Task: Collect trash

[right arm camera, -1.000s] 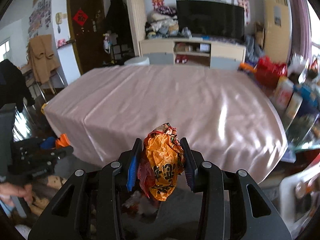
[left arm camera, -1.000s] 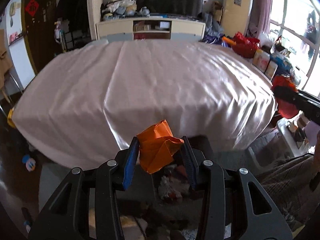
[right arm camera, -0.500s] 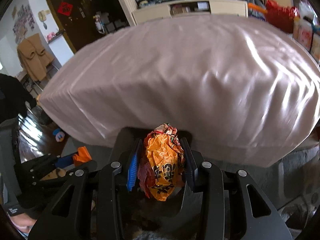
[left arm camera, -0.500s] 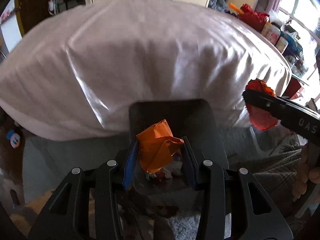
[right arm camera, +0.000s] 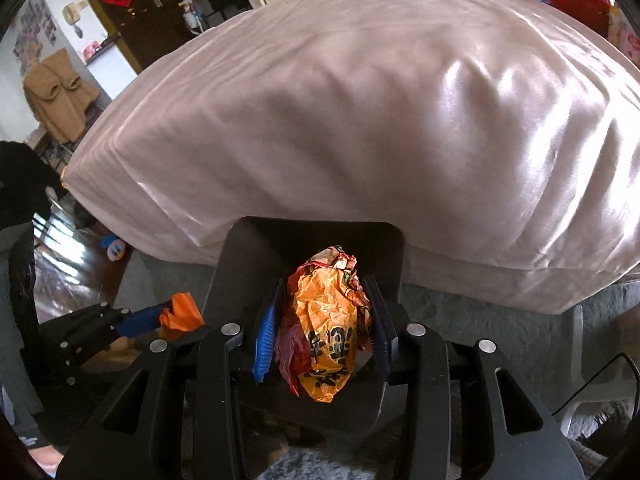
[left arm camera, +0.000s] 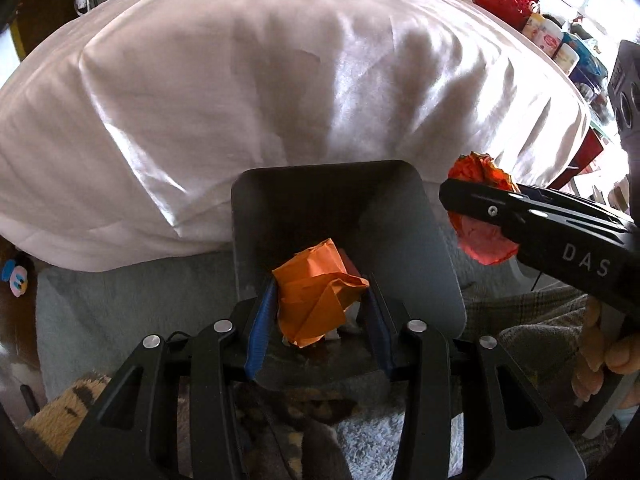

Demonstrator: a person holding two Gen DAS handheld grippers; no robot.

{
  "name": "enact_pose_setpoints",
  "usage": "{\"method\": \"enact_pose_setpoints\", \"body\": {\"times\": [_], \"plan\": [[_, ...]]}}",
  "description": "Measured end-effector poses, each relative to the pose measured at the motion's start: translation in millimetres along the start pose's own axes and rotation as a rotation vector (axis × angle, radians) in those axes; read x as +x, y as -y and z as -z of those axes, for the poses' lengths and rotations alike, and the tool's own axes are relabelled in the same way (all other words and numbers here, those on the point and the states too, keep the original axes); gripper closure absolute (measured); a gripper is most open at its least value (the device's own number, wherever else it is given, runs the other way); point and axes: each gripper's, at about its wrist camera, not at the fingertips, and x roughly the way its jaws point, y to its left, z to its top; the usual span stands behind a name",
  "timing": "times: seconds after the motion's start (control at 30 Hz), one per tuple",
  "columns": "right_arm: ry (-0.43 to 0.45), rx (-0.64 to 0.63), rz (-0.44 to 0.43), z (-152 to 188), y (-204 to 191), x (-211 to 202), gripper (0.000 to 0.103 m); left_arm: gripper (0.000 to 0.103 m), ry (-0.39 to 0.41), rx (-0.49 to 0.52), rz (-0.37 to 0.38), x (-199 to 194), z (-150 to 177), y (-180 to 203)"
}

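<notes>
Trash bin (left arm camera: 404, 236) sits against draped table (left arm camera: 280, 80), below both grippers.

White letters "DAS" stand on the black right gripper (left arm camera: 486, 216) at the right; bold black characters on the orange wrapper (right arm camera: 326, 326) cannot be made out.

The right gripper (right arm camera: 322, 322) is clamped on a crumpled orange snack wrapper (right arm camera: 326, 328), which is pinched between the two blue-lined fingers (right arm camera: 266, 336) and sits over the open mouth of a dark grey trash bin (right arm camera: 248, 264). The bin stands against the near edge of a table draped in a pale pink satin cloth (right arm camera: 360, 100). Left of the bin, the left gripper (right arm camera: 160, 318) grips a crumpled orange paper (right arm camera: 182, 314). A Donald Duck toy (right arm camera: 114, 248) lies on the floor left of the bin.
</notes>
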Motion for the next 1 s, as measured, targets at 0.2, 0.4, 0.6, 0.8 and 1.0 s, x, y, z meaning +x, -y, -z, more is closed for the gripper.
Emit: {"method": "enact_pose_setpoints", "body": {"times": [0.2,0.4,0.6,0.8,1.0], "plan": [[0.012,0.014,-0.011,-3.4,1.5,1.6,0.049,0.046,-0.009,-0.016,-0.001,2.3,-1.5,-5.1],[0.040,0.029,0.002,-4.9,5.6,-4.1,0.033,0.031,0.013,-0.030,-0.025,-2.1,-3.5,-8.7],[0.123,0.073,0.062,-5.8,21.1,-27.8,0.003,0.027,0.087,-0.053,-0.070,-20.5,-8.3,-18.5],[0.251,0.070,0.147,-6.7,27.2,-70.8,0.004,0.012,0.261,-0.081,-0.092,-73.0,-15.6,-25.0],[0.459,-0.017,0.229,-5.6,3.5,-143.0,0.003,0.008,0.479,-0.042,-0.180,-153.6,-20.6,-9.6]]}}
